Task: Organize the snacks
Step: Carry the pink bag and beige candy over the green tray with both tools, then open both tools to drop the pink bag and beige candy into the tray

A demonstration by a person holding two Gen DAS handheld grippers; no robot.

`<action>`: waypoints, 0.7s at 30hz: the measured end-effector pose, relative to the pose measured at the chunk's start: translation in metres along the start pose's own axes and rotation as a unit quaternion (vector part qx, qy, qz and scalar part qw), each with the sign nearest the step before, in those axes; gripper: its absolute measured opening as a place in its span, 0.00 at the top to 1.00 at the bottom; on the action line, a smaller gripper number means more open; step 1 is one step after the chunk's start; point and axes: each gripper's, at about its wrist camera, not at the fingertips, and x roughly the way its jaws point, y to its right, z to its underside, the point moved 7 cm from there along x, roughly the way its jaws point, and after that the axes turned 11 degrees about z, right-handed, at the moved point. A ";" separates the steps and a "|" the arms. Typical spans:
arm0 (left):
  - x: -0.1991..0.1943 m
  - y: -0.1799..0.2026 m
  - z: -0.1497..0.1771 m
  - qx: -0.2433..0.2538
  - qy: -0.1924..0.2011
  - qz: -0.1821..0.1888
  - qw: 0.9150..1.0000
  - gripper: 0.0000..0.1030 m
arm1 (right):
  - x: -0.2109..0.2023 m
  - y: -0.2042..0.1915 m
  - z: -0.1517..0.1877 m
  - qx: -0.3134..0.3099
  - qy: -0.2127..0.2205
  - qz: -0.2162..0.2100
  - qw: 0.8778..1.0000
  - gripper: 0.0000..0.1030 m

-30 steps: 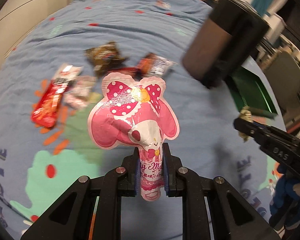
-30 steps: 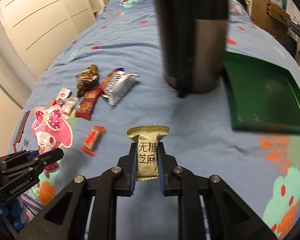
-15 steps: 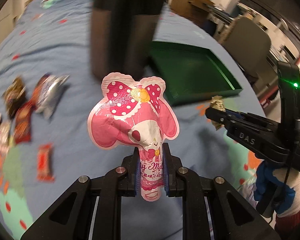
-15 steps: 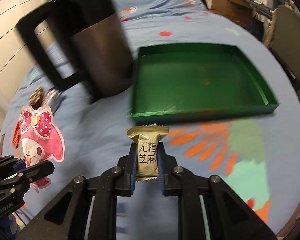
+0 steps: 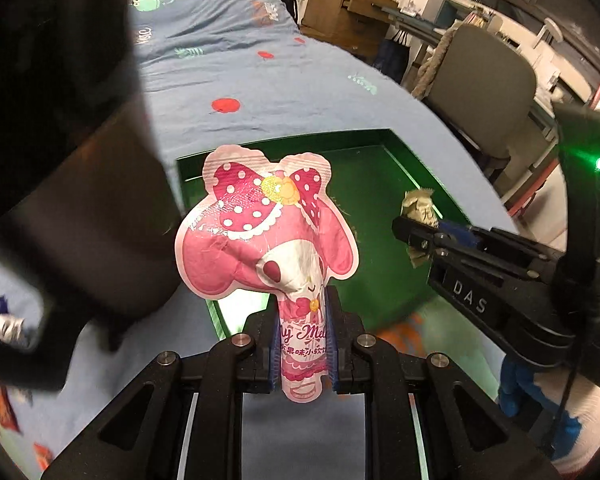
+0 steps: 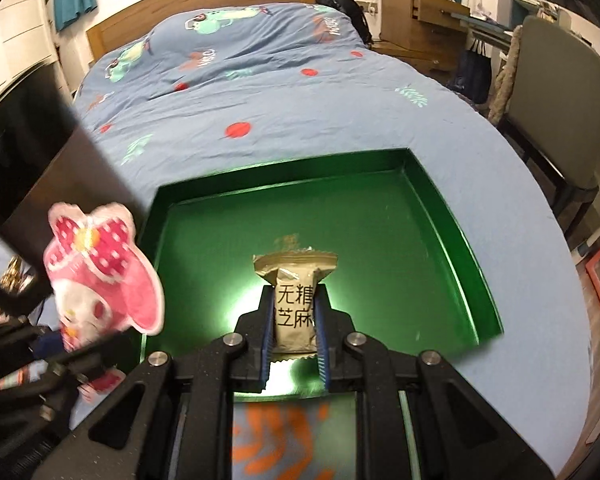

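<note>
Left wrist view: left gripper (image 5: 303, 342) clamped on the neck of a pink bunny-shaped pouch (image 5: 265, 236) with a dotted bow, held upright over the near edge of the green tray (image 5: 384, 216); a second ago over the scattered snacks.

Right wrist view: right gripper (image 6: 293, 334) pinching a tan wrapped snack (image 6: 295, 300) with black characters, above the tray's floor; previously over blue bedding (image 6: 259, 92).
</note>
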 end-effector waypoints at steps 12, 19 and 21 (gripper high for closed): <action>0.054 -0.012 -0.001 -0.011 -0.035 -0.030 0.999 0.85 | 0.067 0.008 -0.019 0.008 -0.023 0.023 0.999 1.00; 0.067 -0.022 0.004 -0.027 -0.045 -0.028 0.998 0.85 | 0.082 0.008 -0.018 0.009 -0.024 0.026 0.999 1.00; 0.066 -0.022 0.005 -0.025 -0.044 -0.026 0.998 0.84 | 0.082 0.008 -0.017 0.010 -0.025 0.026 0.999 1.00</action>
